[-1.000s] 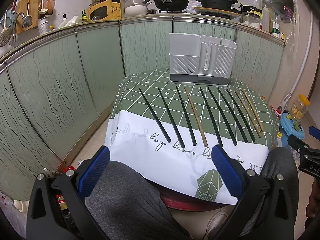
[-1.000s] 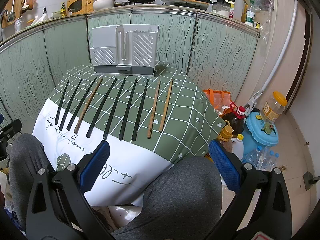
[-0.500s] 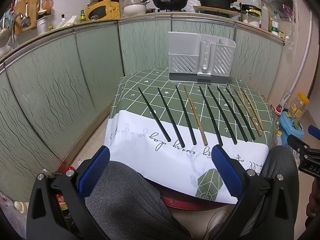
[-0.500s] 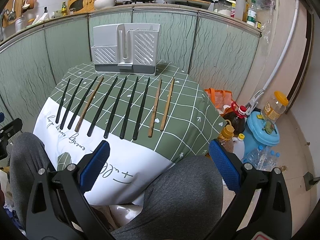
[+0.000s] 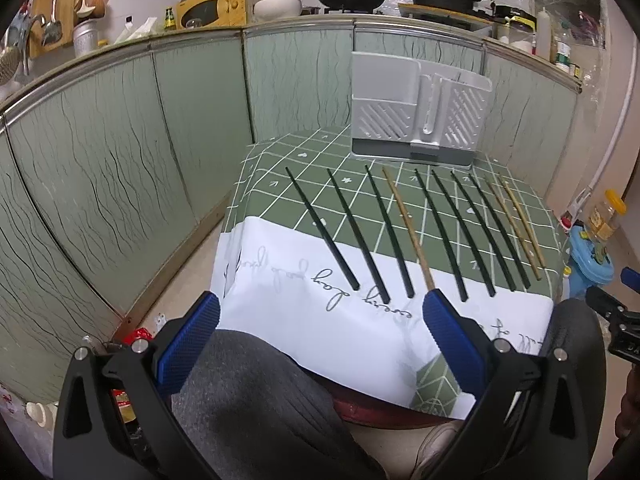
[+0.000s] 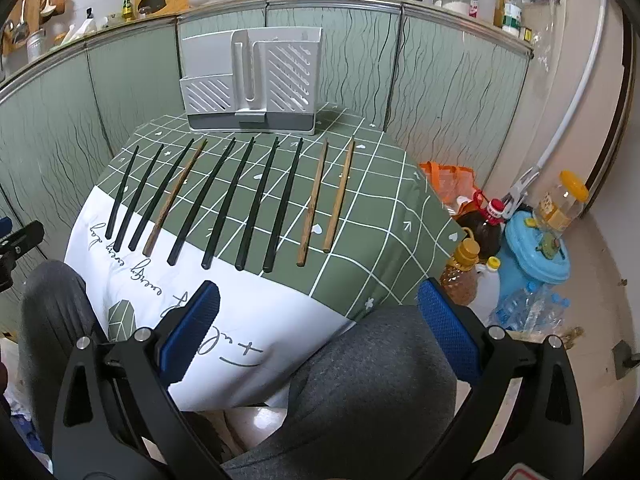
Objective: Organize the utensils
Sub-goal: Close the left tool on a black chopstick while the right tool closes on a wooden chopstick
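Observation:
Several black chopsticks point(image 5: 439, 226) point(image 6: 255, 200) and three brown wooden chopsticks point(image 5: 407, 220) point(image 6: 312, 200) lie side by side on the green checked tablecloth point(image 5: 280, 184) point(image 6: 380, 220). A grey utensil holder point(image 5: 416, 108) point(image 6: 252, 80) stands at the table's far edge. My left gripper point(image 5: 320, 312) is open and empty, just short of the table's near edge, above a grey-trousered knee. My right gripper point(image 6: 320, 300) is open and empty, also short of the near edge.
Green cabinet fronts point(image 5: 120, 160) wall the table on the left and behind. Bottles, an oil jug point(image 6: 484, 228) and a blue container point(image 6: 536, 252) stand on the floor to the right. My knees point(image 6: 372, 380) sit under both grippers.
Both grippers have shifted slightly toward the table and a little to the left. Nothing on the table has moved.

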Available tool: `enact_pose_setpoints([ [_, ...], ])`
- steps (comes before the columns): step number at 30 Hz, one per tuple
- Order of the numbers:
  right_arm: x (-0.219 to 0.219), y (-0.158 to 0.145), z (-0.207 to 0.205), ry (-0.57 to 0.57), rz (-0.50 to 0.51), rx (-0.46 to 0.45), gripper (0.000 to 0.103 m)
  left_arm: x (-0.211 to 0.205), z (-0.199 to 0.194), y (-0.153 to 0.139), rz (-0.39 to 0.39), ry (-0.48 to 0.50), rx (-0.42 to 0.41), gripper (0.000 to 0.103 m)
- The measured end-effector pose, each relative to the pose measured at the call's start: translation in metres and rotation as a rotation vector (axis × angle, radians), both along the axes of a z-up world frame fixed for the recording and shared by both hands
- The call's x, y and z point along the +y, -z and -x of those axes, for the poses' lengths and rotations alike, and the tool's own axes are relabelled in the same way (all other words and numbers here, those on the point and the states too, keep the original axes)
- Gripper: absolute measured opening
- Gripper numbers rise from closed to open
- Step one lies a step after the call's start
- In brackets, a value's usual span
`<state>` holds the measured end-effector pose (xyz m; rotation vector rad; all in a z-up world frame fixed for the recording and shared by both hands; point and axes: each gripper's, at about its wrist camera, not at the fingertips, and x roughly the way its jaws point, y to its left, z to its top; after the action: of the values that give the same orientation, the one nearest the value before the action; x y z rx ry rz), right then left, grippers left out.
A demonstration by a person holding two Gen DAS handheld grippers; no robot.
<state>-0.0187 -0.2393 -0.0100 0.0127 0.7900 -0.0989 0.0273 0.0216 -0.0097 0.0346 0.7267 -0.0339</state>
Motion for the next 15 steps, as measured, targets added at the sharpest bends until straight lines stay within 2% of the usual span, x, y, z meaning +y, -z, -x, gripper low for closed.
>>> enact_pose_setpoints([
  [11, -0.018, 0.016, -0.026, -0.002, -0.011, 0.030, 0.095, 0.011, -0.033, 0.016, -0.008, -0.073, -0.001, 0.099],
  [15, -0.023, 0.022, -0.039, -0.008, -0.025, 0.046, 0.095, 0.007, -0.048, 0.024, -0.021, -0.057, 0.026, 0.099],
])
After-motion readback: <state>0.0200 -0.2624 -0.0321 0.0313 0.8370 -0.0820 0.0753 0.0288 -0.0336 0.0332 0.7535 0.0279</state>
